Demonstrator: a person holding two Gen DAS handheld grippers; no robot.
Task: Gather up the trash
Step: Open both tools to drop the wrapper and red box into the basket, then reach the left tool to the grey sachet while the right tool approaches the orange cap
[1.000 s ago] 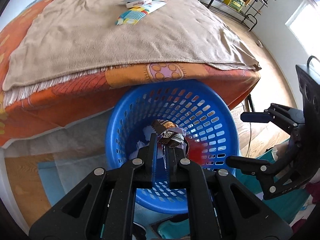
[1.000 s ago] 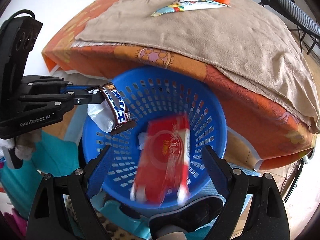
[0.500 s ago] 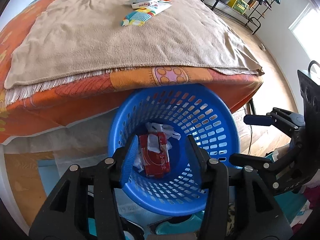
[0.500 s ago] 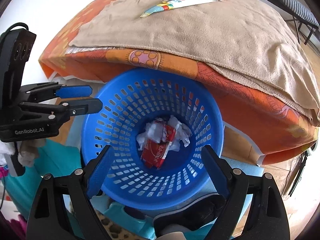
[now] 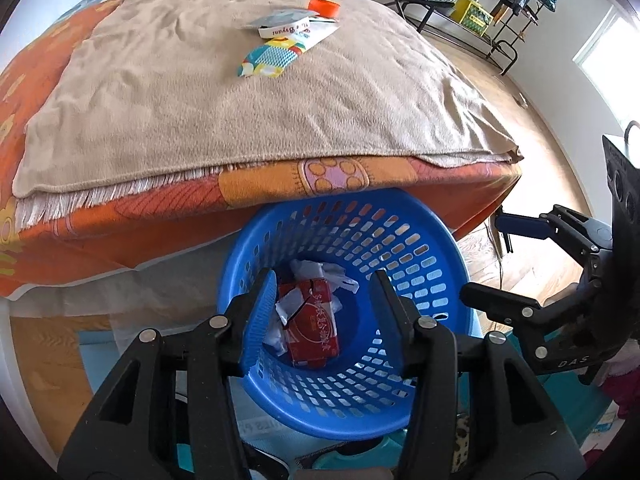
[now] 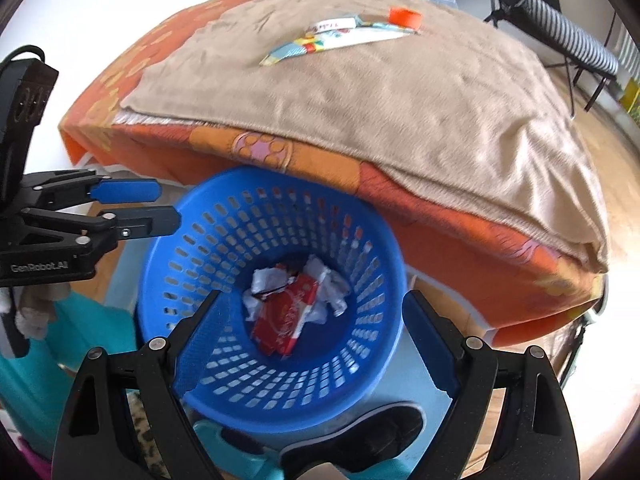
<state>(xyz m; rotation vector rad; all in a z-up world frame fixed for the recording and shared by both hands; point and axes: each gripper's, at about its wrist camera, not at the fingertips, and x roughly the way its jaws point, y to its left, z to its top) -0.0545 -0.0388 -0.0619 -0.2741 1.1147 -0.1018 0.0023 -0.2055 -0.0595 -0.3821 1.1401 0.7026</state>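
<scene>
Blue plastic basket (image 5: 420,240), round and perforated, stands on the floor right against the edge of the bed (image 5: 120,216), its far rim tucked under the overhanging orange sheet. At its bottom lies a red packet (image 5: 314,328) on crumpled white paper (image 5: 316,272); a thin dark strip among them may be another wrapper, though it is too small to tell.

Both grippers hover above the basket mouth. The left gripper (image 5: 324,312) has its fingers spread apart with nothing between them, the blue-padded one on its left side over the near rim. The right gripper (image 6: 316,332) is spread wider still, also empty, its fingers framing the basket's near wall. Each gripper shows in the other's view: the right one off to the side (image 5: 492,258), the left one (image 6: 154,206) with a small gap between its fingers.

More trash remains on the bed, well apart from the basket, on a tan blanket (image 5: 240,112) that covers the orange sheet: a colourful flat wrapper (image 5: 280,54), a white strip with printing (image 5: 284,30) lying over it, and an orange cap (image 5: 324,6) just beyond them. In the right wrist view these sit near the blanket's far side (image 6: 340,40).

A dark shoe (image 6: 360,436) rests on the floor just beside the basket.
</scene>
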